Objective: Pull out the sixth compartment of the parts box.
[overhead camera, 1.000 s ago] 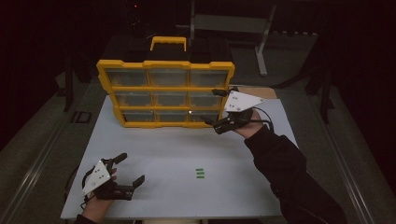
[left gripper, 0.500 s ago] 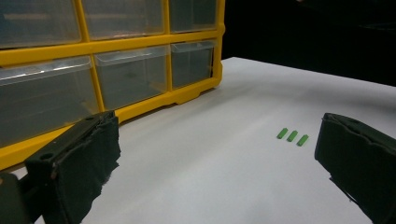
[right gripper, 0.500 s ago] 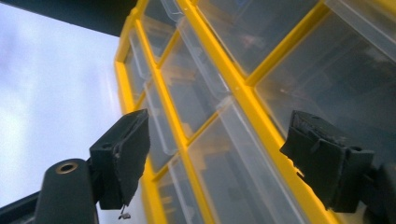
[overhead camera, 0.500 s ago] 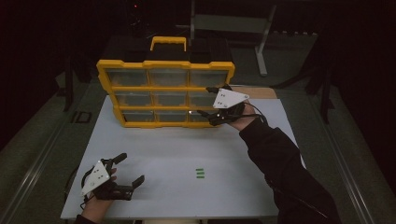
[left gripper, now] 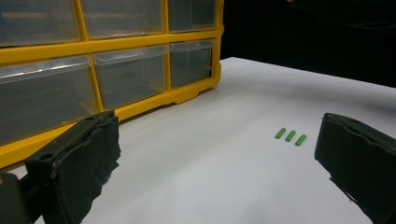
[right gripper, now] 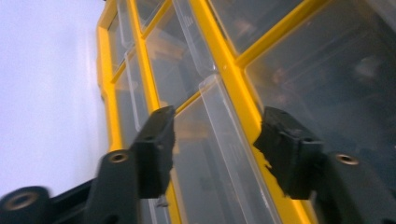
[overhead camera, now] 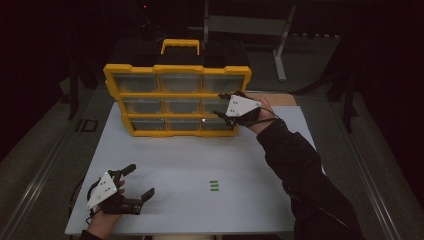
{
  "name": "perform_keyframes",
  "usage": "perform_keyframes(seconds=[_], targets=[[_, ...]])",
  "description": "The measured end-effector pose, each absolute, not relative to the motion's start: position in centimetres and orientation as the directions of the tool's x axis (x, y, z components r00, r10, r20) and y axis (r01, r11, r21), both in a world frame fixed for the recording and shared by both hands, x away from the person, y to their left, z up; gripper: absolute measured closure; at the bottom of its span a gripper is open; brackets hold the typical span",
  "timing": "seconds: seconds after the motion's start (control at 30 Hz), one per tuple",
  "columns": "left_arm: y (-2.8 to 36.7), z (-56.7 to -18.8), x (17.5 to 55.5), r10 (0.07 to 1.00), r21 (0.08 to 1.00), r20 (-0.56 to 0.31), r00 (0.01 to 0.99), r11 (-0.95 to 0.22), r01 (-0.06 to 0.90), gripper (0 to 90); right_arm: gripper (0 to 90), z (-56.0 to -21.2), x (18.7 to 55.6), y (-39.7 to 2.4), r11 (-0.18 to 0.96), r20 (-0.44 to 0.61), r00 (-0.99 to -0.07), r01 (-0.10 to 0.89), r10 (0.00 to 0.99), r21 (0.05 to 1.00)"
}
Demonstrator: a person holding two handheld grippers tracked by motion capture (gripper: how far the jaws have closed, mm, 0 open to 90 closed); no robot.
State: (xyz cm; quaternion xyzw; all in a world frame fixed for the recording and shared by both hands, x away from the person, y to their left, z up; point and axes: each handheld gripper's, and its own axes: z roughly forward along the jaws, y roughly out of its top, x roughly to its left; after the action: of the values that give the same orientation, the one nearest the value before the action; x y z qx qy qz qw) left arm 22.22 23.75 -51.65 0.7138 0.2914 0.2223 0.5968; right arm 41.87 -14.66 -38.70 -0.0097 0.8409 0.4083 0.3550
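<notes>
since a second ago the right gripper has climbed the front of the yellow drawer organizer, jaws apart astride a clear drawer's lip in its right column. left gripper, jaws wide, rests well before the organizer, nearer the three green pieces.

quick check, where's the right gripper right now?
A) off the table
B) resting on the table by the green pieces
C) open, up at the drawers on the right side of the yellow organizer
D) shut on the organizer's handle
C: the right gripper is at the right-hand drawers of the yellow organizer, and its own view shows its jaws apart around a clear drawer front.
</notes>
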Motion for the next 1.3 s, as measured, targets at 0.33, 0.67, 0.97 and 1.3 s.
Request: perform_keyframes(seconds=[0.33, 0.67, 0.97, 1.3], targets=[[23.8, -51.7, 22.2, 0.678, 0.981, -0.037, 0.735, -0.116, 0.156, 0.0, 54.8, -39.1, 42.6, -14.2, 0.739, -0.662, -0.719, -0.326, 0.211, 0.59], [23.8, -51.7, 22.3, 0.677, 0.981, -0.043, 0.734, -0.11, 0.158, 0.0, 60.2, -38.8, 42.4, -13.4, 0.808, -0.732, -0.671, -0.365, 0.116, 0.462], [23.8, -51.7, 22.2, 0.676, 0.981, -0.041, 0.736, -0.113, 0.158, 0.0, 66.6, -38.8, 42.4, -12.8, 0.852, -0.776, -0.629, -0.387, 0.036, 0.353], [23.8, -51.7, 22.3, 0.675, 0.981, -0.042, 0.737, -0.112, 0.158, 0.0, 74.3, -38.6, 42.3, -12.4, 0.872, -0.796, -0.605, -0.381, 0.016, 0.307]])
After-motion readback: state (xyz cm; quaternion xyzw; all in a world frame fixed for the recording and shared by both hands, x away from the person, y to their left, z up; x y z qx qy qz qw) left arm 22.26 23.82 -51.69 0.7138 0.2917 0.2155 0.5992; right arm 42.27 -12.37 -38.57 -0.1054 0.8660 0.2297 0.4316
